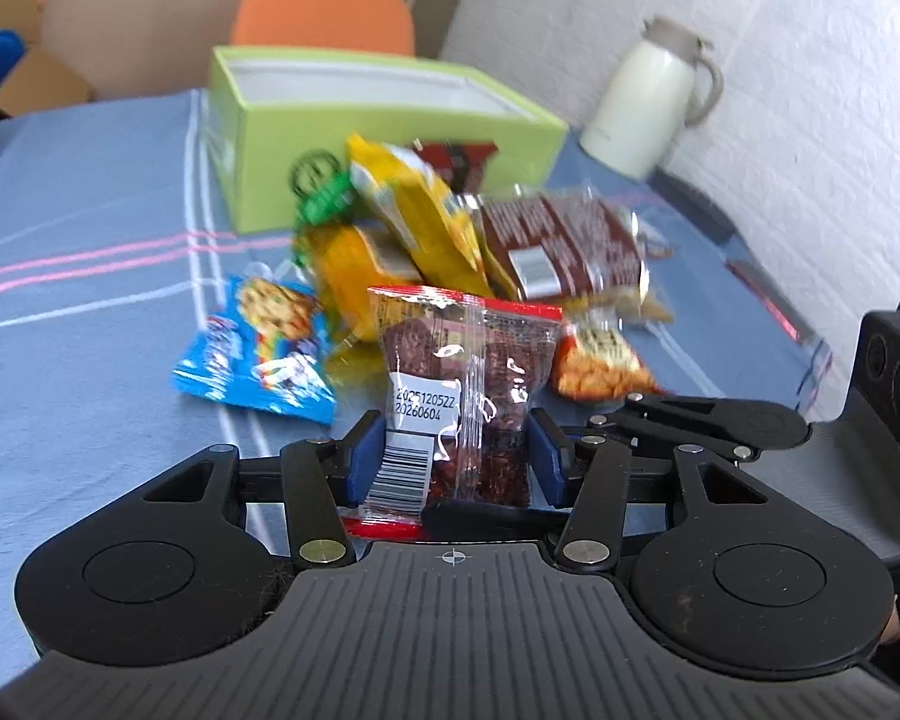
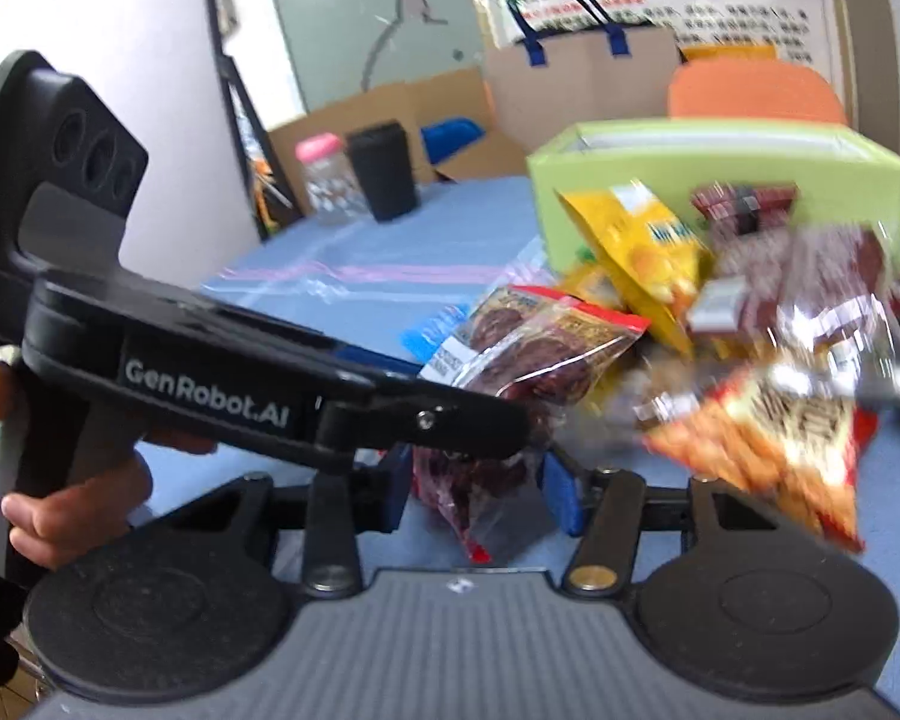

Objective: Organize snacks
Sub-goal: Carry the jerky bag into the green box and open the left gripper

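A clear red-edged packet of dark dried fruit point(image 1: 462, 396) was clamped between the blue pads of the left gripper point(image 1: 457, 461). The same packet lay between the right gripper's point(image 2: 473, 495) pads; whether these gripped it could not be told. The green box point(image 1: 384, 120) stood behind the pile.

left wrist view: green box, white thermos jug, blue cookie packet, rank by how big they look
1. green box, by far the widest
2. white thermos jug
3. blue cookie packet

The jug and the packet look close in size. The packet lies nearer the camera and the frame is blurred, so that order is unsure.
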A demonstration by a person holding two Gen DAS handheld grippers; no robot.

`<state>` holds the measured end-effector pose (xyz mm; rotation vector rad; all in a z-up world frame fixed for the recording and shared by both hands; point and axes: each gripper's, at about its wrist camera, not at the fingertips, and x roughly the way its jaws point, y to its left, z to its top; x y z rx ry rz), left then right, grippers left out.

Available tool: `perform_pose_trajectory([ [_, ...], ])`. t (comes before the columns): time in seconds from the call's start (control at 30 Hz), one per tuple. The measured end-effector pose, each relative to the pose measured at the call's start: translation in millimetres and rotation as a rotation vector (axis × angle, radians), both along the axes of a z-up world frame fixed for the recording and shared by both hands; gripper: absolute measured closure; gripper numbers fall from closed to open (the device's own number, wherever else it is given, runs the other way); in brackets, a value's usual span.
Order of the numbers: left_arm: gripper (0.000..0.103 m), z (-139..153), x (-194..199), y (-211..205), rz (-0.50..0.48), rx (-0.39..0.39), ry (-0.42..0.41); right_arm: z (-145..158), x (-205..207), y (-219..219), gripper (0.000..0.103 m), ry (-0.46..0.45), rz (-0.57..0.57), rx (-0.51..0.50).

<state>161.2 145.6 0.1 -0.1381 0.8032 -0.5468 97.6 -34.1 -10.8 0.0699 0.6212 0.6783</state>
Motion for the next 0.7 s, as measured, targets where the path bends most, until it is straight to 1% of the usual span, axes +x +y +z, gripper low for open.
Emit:
perform_pose_trajectory([
  [0.07,0.07,14,3,2,0.024,-0.007,-0.034,14,10,3,0.043,-0.041,0.013,0.006],
  [0.17,0.07,42,25,2,0.061,-0.014,-0.099,40,47,7,0.042,-0.128,0.026,-0.012],
  [0.23,0.07,63,51,-3,0.076,-0.007,-0.167,58,82,11,0.041,-0.183,0.022,-0.043],
  [0.33,0.069,85,105,-13,0.095,0.019,-0.222,76,143,15,0.04,-0.202,0.017,-0.09],
  [0.37,0.069,89,124,-15,0.102,0.026,-0.225,77,164,17,0.04,-0.191,0.017,-0.105],
  [0.4,0.069,91,144,-17,0.113,0.025,-0.206,77,182,17,0.04,-0.175,0.018,-0.11],
  [0.47,0.068,89,180,-23,0.123,0.054,-0.185,73,218,16,0.04,-0.123,0.024,-0.117],
  [0.53,0.066,79,208,-29,0.124,0.083,-0.155,67,243,14,0.038,-0.068,0.023,-0.116],
  [0.57,0.062,74,221,-31,0.13,0.096,-0.136,64,253,12,0.038,-0.043,0.021,-0.111],
  [0.6,0.057,70,232,-31,0.141,0.106,-0.121,62,256,9,0.037,-0.031,0.018,-0.103],
  [0.63,0.054,68,236,-28,0.154,0.113,-0.112,64,255,3,0.034,-0.037,0.01,-0.097],
  [0.7,0.043,69,232,-21,0.169,0.094,-0.131,72,243,-14,0.026,-0.09,-0.01,-0.08],
])
